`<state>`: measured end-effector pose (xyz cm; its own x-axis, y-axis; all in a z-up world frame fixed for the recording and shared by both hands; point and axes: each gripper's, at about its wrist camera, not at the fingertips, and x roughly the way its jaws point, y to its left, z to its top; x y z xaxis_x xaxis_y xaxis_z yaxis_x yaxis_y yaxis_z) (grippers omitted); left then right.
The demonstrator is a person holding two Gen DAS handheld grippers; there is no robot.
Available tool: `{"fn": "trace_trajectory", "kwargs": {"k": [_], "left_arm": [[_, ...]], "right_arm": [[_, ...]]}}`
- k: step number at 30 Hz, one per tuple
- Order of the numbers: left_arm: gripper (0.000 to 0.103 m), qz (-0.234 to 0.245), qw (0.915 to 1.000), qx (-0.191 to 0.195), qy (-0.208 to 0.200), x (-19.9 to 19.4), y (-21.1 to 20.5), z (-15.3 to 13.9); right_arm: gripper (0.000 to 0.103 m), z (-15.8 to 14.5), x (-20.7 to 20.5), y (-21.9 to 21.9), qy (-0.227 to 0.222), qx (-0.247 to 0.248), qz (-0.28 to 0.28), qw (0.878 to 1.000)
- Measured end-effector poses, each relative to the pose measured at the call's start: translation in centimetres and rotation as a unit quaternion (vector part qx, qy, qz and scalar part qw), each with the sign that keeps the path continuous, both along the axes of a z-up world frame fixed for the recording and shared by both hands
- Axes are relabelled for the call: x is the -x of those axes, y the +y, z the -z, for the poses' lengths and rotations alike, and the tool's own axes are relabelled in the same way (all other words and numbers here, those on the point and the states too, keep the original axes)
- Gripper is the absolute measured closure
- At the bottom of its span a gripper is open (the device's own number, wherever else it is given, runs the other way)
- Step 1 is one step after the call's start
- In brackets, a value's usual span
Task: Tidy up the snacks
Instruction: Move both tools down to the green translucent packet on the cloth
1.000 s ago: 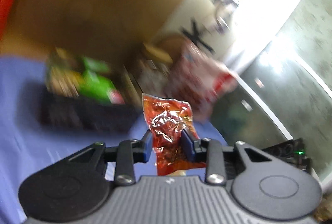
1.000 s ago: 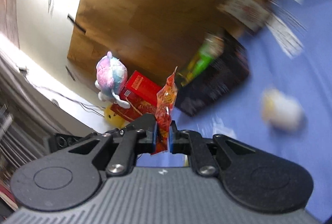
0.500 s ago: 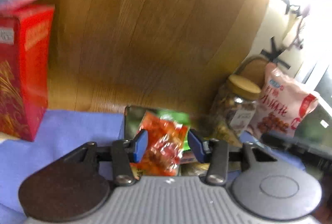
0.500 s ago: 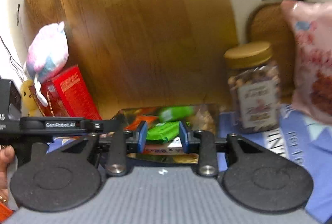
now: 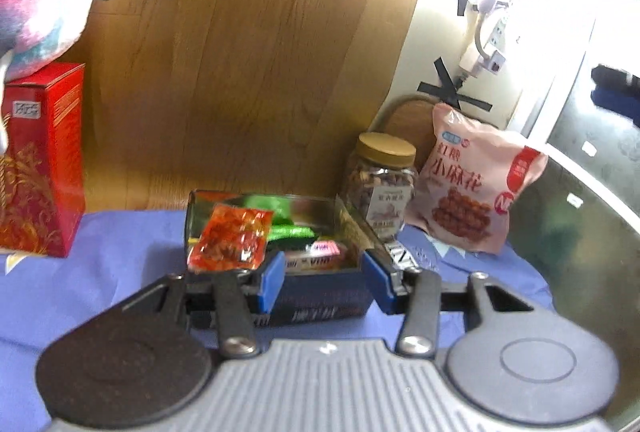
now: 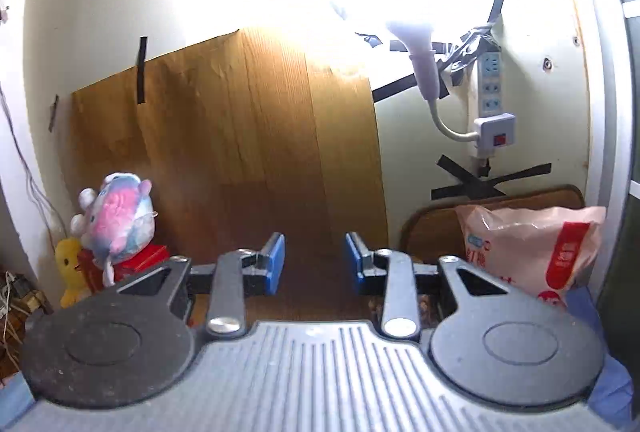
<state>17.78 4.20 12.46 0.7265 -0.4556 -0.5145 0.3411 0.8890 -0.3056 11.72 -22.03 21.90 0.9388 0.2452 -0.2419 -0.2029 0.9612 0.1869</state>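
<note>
Left gripper (image 5: 325, 282): blue-padded jaws spread, nothing between the pads, held low over the near edge of the dark snack box (image 5: 320, 306). The box's near wall is partly hidden behind the gripper's fingers, and its printed lettering is too blurred to read. An orange-red foil packet (image 5: 231, 238) lies tilted on the box's near left corner, beyond and to the left of the left pad, apart from it; its crinkled clear film shows reddish contents. Deeper in the box lie green packets (image 5: 289, 231) and a pink-and-white one (image 5: 320, 248), partly covered by one another. The box sits on a blue cloth (image 5: 112, 264).

Right gripper (image 6: 314, 264): jaws likewise spread and empty, aimed at a wooden panel (image 6: 256, 135); the box is out of this view, below the gripper body.

Right of the box stand a lidded jar (image 5: 380, 183) and a pink snack bag (image 5: 476, 183), the latter cut off by the gripper in the right wrist view. To the left, a red carton (image 5: 40, 159) carries a plush toy (image 5: 44, 3).
</note>
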Motion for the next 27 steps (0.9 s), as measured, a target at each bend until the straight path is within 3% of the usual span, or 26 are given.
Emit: {"fn": "trace_trajectory", "kwargs": {"k": [5,12,15,20,24,27], "left_arm": [[0.059,0.001,0.9999,-0.015,0.005,2.4,0.6,1.1],[0.057,-0.006,0.9989,-0.045,0.01,5.9,1.6,4.5],[0.057,-0.018,0.9986,-0.035,0.034,6.0,3.1,5.4],[0.057,-0.032,0.9968,-0.029,0.066,5.7,4.9,6.8],[0.057,-0.009,0.9956,-0.003,0.093,5.8,5.2,8.2],[0.059,-0.001,0.9929,-0.008,0.119,5.4,4.5,10.3]], "right_arm": [[0.066,4.0,1.5,-0.7,0.032,-0.013,-0.011,0.999],[0.066,14.2,6.1,-1.0,0.077,-0.018,-0.022,0.997],[0.066,17.7,7.6,-0.2,0.098,-0.014,-0.047,0.994],[0.065,20.7,7.1,3.0,0.123,0.024,-0.082,0.989],[0.065,22.1,5.8,4.7,0.165,-0.016,-0.132,0.977],[0.065,22.9,5.1,5.7,0.184,-0.04,-0.142,0.972]]}}
